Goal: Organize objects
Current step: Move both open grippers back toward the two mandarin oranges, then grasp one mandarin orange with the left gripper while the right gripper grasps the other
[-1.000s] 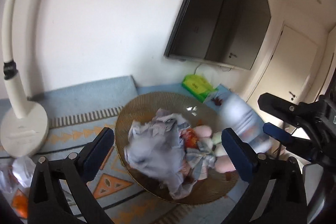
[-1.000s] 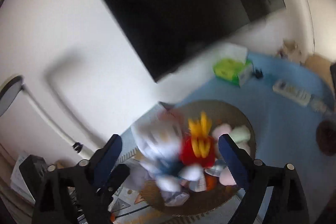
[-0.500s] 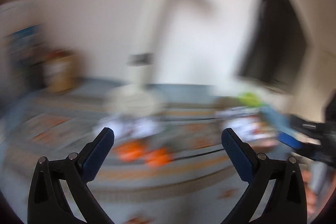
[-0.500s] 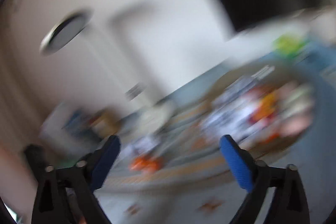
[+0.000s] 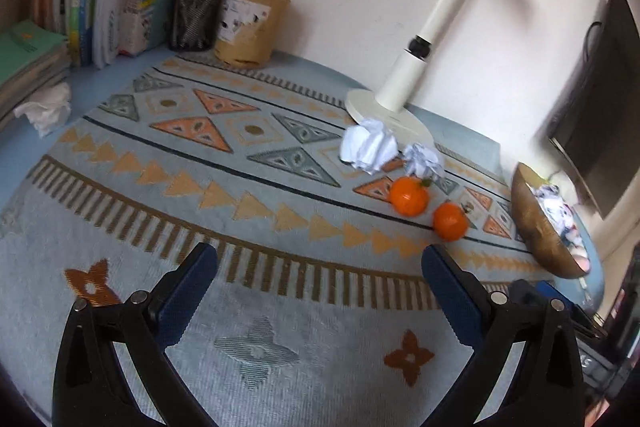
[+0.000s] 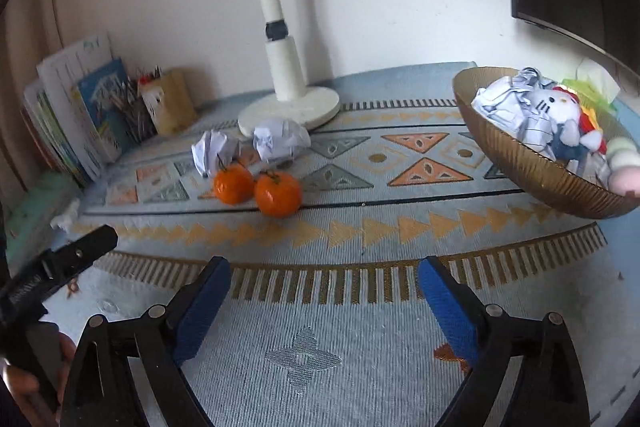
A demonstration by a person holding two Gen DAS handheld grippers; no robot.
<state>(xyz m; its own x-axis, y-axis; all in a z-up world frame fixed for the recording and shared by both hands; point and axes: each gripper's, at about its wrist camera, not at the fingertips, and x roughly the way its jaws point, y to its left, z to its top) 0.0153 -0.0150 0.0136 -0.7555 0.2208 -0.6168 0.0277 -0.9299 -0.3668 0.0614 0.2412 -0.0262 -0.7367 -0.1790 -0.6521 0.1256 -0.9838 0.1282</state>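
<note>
A: What am I seeing under the tools?

B: I see a woven cloth mat (image 6: 360, 327), matt and ribbed, over the table. The oranges (image 6: 278, 193) have a glossy, dimpled peel. The paper balls (image 6: 282, 139) are crumpled, dull white.

A: And the bowl (image 6: 520, 167)?

B: Ridged on the outside, with a bronze sheen; I can't tell metal from glass. The plush toy (image 6: 560, 115) in it looks soft and fuzzy. My right tool's (image 6: 322, 291) pads are matt, textured blue on black plastic.

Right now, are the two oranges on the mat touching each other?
Apart. The left wrist view shows a clear strip of mat between the larger orange and the smaller orange; in the right wrist view they merely overlap.
</note>
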